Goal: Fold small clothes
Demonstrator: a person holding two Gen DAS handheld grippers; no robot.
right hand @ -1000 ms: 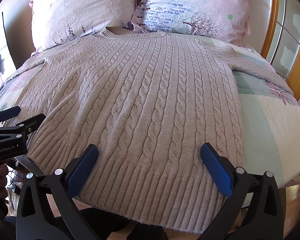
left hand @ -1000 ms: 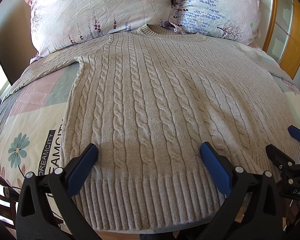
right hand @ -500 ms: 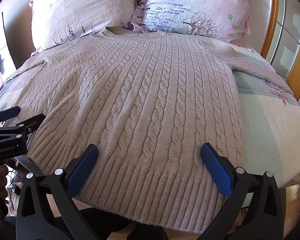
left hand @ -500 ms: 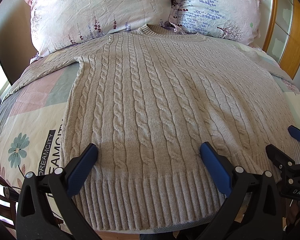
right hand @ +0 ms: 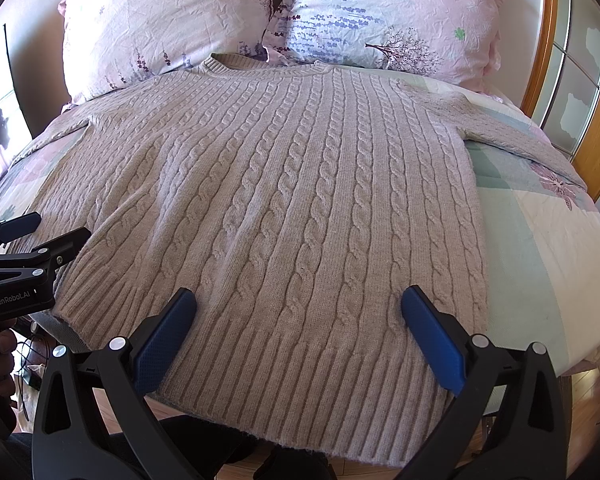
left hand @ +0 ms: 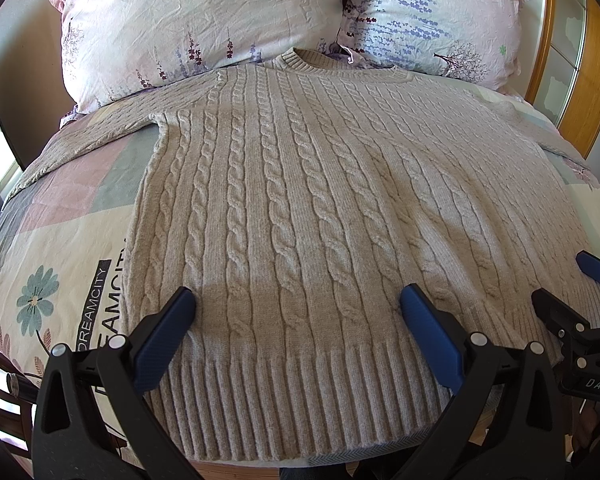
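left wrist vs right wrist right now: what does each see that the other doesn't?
Left wrist only: the DREAMCITY print and blue flower on the bedcover, and the right hand-held gripper at its right edge.

Right wrist only: the sweater's right sleeve lying on the cover, the GenRobot.AI label, and the left hand-held gripper at its left edge.

Both: the cable-knit sweater spread flat, its collar toward two pillows, the wooden headboard, and open jaws above the ribbed hem, not gripping it.
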